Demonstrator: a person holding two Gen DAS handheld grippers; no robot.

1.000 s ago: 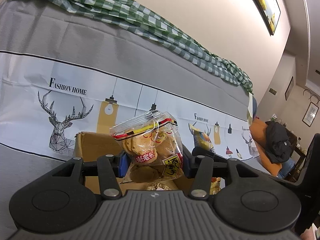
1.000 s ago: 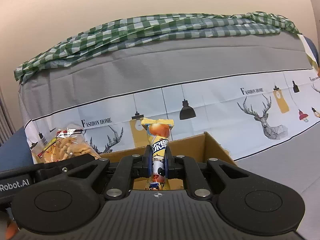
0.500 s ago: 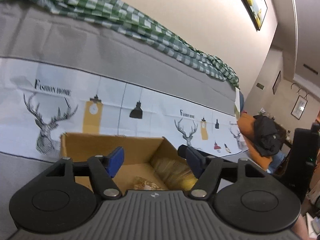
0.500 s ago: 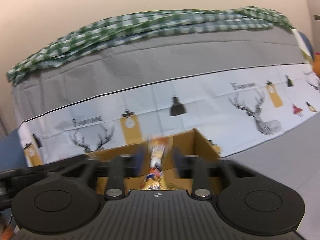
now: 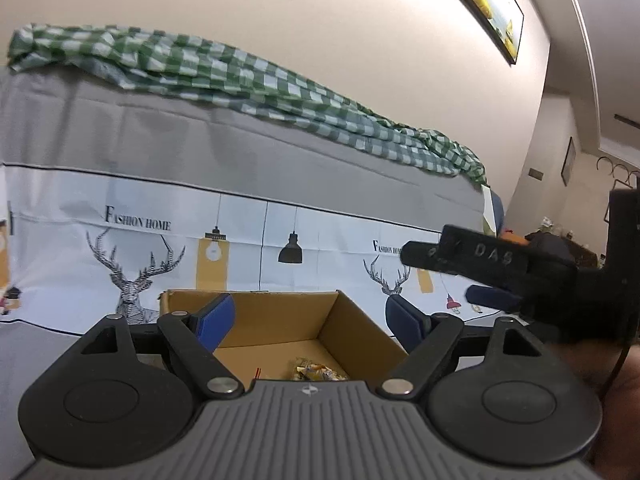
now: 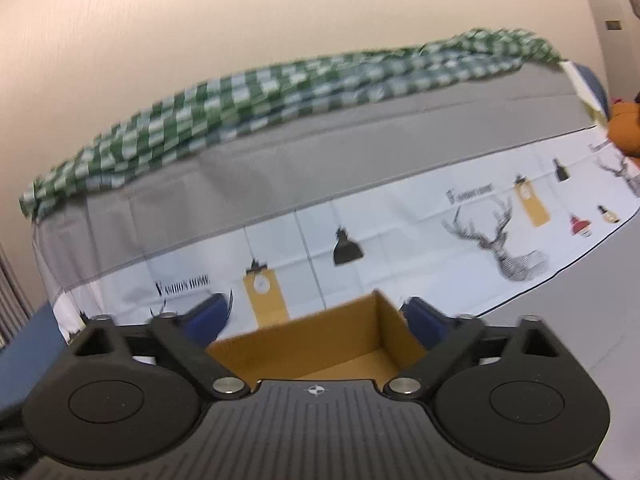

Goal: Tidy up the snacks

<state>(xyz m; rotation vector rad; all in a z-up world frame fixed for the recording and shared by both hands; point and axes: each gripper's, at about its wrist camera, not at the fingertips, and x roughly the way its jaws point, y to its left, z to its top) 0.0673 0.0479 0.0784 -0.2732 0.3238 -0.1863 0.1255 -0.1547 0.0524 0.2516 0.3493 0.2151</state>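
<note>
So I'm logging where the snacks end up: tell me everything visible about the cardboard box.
The cardboard box is plain brown corrugated card, open-topped and upright, on the grey cloth before the deer-print backdrop. Inside, a yellowish snack packet lies on its floor near the right wall. Both grippers' jaws are spread and empty in front of it; nothing grips it.

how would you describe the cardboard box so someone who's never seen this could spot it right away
Find the long grey cover with a white band of deer and hanging lamps. The cardboard box stands in front of that band, between the open left gripper fingers. It is the only plain brown thing there, open on top, with a yellow snack packet lying inside.
</note>
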